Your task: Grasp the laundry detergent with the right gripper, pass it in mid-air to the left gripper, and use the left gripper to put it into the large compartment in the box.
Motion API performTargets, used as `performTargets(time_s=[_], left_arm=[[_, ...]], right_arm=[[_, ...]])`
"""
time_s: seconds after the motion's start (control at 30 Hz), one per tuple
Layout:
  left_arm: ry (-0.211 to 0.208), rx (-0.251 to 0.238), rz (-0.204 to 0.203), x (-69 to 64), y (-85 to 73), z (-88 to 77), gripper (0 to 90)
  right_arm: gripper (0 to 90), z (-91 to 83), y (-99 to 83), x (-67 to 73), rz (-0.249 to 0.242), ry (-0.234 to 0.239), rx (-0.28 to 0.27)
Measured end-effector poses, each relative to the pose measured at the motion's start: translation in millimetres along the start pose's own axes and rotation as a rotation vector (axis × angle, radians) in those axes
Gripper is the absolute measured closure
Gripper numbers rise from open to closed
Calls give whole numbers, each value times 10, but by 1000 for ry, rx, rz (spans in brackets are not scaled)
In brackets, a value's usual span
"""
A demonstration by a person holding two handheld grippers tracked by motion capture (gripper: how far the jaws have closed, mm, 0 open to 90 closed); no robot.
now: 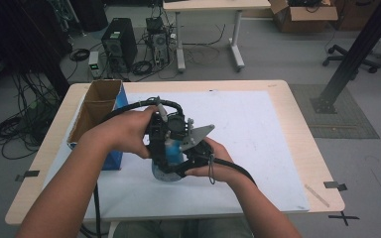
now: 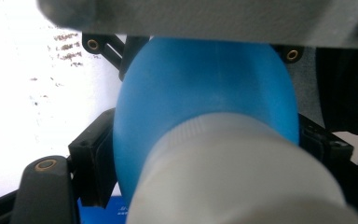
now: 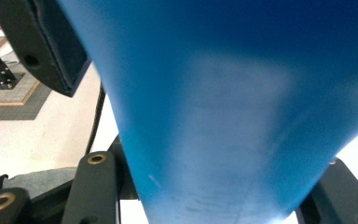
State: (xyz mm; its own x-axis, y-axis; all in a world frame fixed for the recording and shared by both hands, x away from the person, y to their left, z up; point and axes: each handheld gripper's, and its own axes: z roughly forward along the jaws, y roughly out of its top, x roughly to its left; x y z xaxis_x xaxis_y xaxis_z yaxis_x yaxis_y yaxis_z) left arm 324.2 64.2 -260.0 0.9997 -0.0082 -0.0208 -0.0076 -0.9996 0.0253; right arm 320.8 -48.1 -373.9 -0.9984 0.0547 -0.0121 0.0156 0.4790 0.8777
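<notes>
At the centre of the white mat (image 1: 258,129), between both hands:

- Item: blue bottle (image 2: 200,88), rounded body, pale ribbed cap (image 2: 233,172) at its near end in the left gripper view. In the high view the bottle (image 1: 171,148) stands at the middle of the table (image 1: 297,114), its wide base on the mat.
- Right gripper (image 1: 191,156): at 4 o'clock of the bottle, jaws clamped on the blue body, which rises between them in the right gripper view (image 3: 223,116).
- Left gripper (image 1: 161,136): at 10 o'clock of the bottle, jaws partly drawn in to either side of the cap and neck. Whether the pads press on the cap yet cannot be told.
- Bystander: open cardboard box (image 1: 96,106) with blue sides, at 9 o'clock, well apart from the work.

Step in hand, as judged: seating a grip on the cap in order to turn it.

Handling notes:
- Keep the right grip firm and low so the body cannot spin.
- Centre the left jaws on the ribbed band, not on the blue shoulder, before closing fully.
- Turn about the bottle's own axis; a tilted pull may slip the cap or tip the bottle.
</notes>
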Motion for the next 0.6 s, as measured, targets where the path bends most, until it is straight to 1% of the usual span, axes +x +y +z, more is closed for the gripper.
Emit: performTargets(time_s=[0.07,0.37,0.5,0.6], left_arm=[[2,1,0,-1,-2,2,240],[3,2,3,-3,-9,2,297],[1,0,7,-12,2,2,324],[1,1,10,-16,4,2,355]], right_arm=[[454,7,-4,-3,-8,-3,-3],[453,1,1,13,6,3,-4],[453,9,5,8,-6,-2,-12],[453,7,7,11,-5,3,-12]])
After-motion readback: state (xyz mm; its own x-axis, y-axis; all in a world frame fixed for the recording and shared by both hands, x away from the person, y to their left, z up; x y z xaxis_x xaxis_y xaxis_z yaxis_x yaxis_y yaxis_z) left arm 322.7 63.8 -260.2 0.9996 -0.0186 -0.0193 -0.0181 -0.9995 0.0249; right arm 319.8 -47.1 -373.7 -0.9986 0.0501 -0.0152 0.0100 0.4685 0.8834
